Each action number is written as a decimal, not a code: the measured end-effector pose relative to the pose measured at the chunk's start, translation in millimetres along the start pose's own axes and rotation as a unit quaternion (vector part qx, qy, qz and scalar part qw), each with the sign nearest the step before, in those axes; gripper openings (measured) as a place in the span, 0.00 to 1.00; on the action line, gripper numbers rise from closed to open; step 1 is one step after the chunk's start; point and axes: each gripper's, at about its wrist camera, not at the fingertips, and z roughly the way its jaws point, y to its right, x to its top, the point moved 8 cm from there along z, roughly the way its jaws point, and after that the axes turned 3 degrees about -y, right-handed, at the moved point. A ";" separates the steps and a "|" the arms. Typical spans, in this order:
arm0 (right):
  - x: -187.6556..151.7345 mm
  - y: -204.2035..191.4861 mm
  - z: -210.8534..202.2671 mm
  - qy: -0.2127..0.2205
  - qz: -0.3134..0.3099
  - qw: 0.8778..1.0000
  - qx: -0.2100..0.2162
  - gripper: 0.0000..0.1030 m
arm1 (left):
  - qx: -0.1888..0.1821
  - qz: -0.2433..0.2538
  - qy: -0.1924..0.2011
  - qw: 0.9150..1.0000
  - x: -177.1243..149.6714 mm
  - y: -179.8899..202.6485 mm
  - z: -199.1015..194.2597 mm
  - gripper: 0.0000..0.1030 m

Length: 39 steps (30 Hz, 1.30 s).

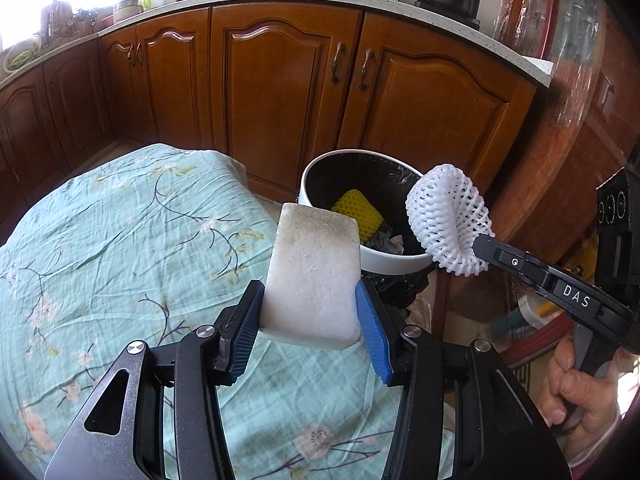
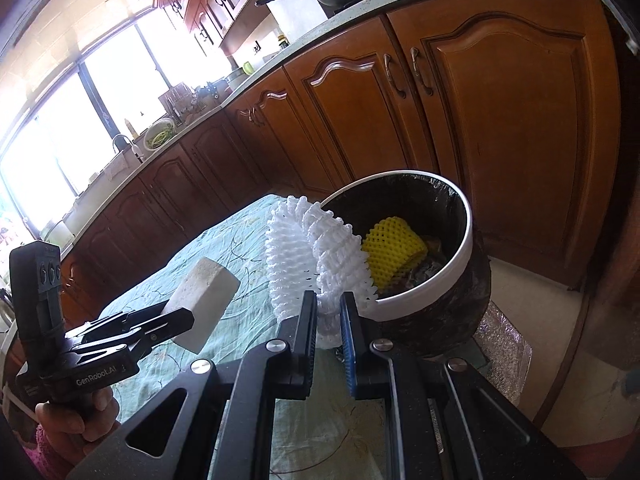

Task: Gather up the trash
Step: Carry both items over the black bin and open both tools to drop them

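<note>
Both grippers loaded, nothing dropped yet this round. Left gripper [image 1: 310, 320] pinches a white foam block [image 1: 314, 276] across its short sides, blue pads pressed on both flanks. Right gripper [image 2: 328, 320] is squeezed nearly together on the neck of a white foam net sleeve [image 2: 316, 248].

Progress: trash bin [image 1: 394, 261], white rim with black liner, already holds a yellow foam net [image 1: 358, 216] plus some darker scraps, so part of the collecting looks done. Left to do, judging from this: get both held pieces over the bin mouth and let go. No other loose trash visible on the teal floral cloth [image 1: 120, 240].

Position: in the left wrist view the block sits centre frame, in front of the bin's near-left rim; the sleeve hangs right of centre, over the bin's right rim.

Orientation: block's long axis runs up-frame, away from the jaws, free end toward the bin. Sleeve fans out from the pinch toward the bin opening.
</note>
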 end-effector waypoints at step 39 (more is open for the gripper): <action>47.5 59.6 53.8 -0.058 -0.007 0.996 -0.072 0.14 | 0.001 0.054 -0.059 0.997 74.0 53.5 100.7 0.46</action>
